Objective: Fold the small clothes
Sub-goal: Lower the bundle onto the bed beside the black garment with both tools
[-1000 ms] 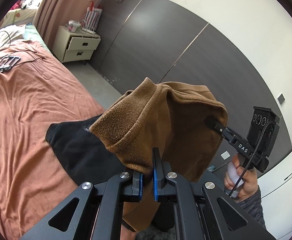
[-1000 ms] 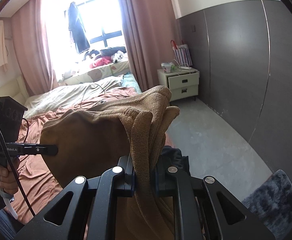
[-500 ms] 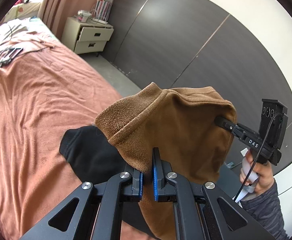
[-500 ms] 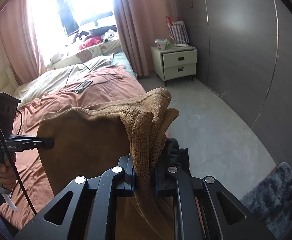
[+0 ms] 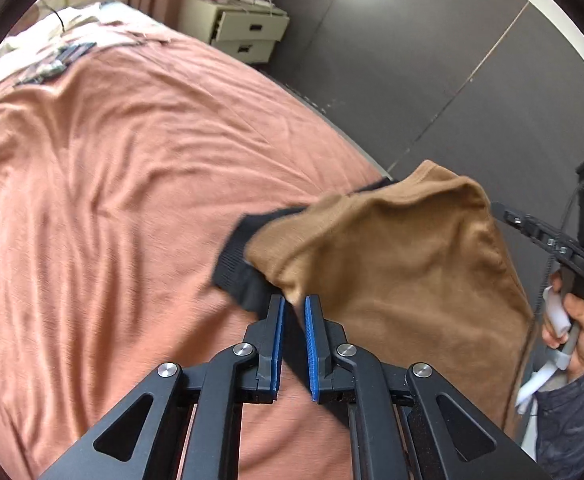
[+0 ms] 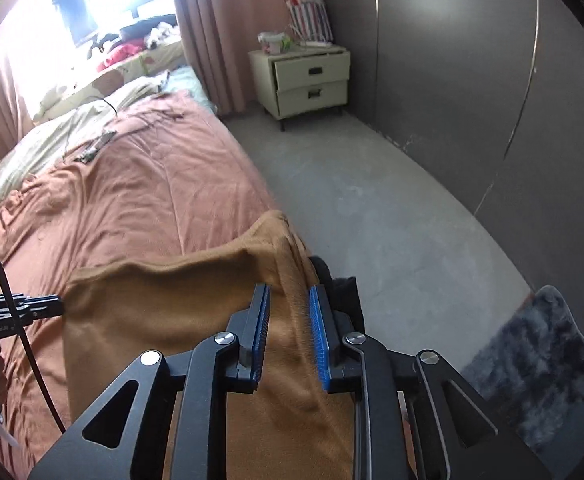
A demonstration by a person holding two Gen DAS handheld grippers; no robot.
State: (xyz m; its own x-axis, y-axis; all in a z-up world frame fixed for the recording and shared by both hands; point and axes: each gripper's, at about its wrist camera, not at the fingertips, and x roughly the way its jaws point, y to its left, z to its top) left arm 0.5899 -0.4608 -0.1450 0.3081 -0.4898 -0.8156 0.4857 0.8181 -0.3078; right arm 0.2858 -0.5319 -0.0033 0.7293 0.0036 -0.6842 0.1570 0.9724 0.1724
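Two blue-padded jaws of the left gripper (image 5: 293,307) stand slightly spread, the brown garment (image 5: 392,264) at their tips toward 1 o'clock over a black garment (image 5: 236,272); bare pink bedspread (image 5: 112,200) fills 9 to 12 o'clock.

Right gripper (image 6: 289,300) is spread wider, brown cloth loose between; grey floor (image 6: 392,208) lies at 1 o'clock, nightstand (image 6: 304,76) at 12.

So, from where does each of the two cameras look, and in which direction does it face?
Left wrist view: sits on the left claw, looks down over the bed toward the grey wall; shows its own blue pads, parted, plus the right claw and the hand holding it.
Right wrist view: sits on the right claw, faces the window and the nightstand; shows its parted pads and the left claw.
Both share the brown garment, the bed and the nightstand.
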